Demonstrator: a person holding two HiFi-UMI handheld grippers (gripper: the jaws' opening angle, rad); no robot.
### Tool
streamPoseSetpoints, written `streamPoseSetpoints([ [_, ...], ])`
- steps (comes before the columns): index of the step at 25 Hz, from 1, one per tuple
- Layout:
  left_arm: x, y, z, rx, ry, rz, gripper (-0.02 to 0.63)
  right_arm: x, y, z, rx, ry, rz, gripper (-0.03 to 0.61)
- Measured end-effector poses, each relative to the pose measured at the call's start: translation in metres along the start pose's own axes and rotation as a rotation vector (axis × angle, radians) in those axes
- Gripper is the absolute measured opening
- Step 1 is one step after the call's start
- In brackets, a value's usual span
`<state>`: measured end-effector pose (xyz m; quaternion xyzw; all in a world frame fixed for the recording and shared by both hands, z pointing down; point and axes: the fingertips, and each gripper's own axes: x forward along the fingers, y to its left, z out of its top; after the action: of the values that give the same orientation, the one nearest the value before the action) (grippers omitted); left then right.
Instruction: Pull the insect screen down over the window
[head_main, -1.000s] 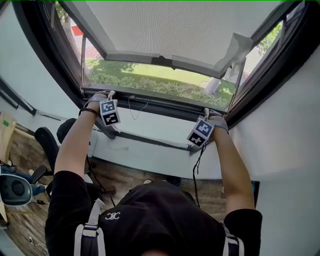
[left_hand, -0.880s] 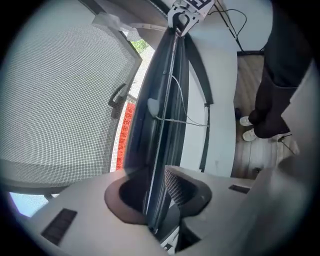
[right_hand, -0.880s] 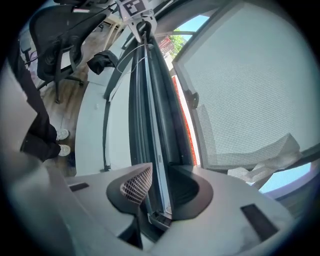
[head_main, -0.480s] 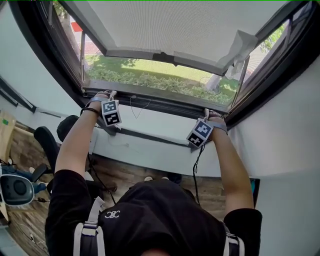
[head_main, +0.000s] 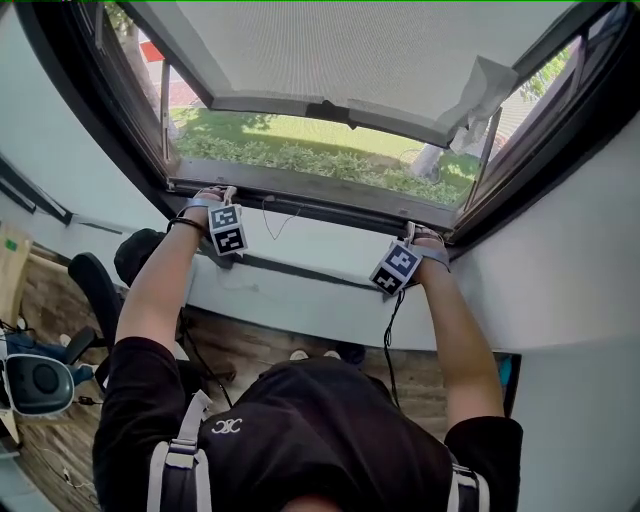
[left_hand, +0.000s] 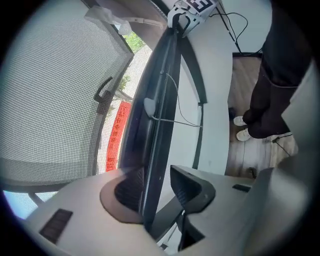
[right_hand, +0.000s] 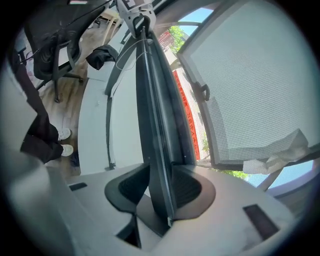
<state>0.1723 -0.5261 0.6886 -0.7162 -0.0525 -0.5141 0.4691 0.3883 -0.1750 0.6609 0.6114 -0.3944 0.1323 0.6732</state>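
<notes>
We are opening left gripper (left_hand: 152, 185) and right gripper (right_hand: 160, 187) together, dark rail (head_main: 320, 208) between jaws, pads easing off; releasing evenly, confirming rail seated.

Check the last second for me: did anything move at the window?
Both sets of jaws are opening: left hand-held gripper and right hand-held gripper ease off the bottom rail, which still sits between them. Neither has shifted much. Screen bar stays well above the rail, not pulled down.
</notes>
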Motion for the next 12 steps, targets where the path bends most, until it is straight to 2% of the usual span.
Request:
streamPoseSetpoints([
  [4, 0.007, -0.003, -0.002, 0.008, 0.008, 0.013, 0.167, 0.005, 0.008, 0.000, -0.002, 0.021, 0.003, 0.152],
  [6, 0.010, -0.001, -0.002, 0.005, 0.013, 0.032, 0.169, 0.013, 0.009, 0.001, -0.009, 0.028, -0.010, 0.203],
  [10, 0.018, 0.001, 0.000, -0.021, 0.038, 0.080, 0.157, 0.020, 0.011, -0.003, -0.051, 0.095, 0.001, 0.195],
  [11, 0.019, 0.001, 0.000, -0.025, 0.035, 0.083, 0.177, 0.021, 0.010, -0.002, -0.058, 0.093, -0.001, 0.191],
  [12, 0.020, 0.001, 0.000, -0.030, 0.026, 0.084, 0.167, 0.021, 0.010, -0.001, -0.059, 0.084, -0.005, 0.173],
])
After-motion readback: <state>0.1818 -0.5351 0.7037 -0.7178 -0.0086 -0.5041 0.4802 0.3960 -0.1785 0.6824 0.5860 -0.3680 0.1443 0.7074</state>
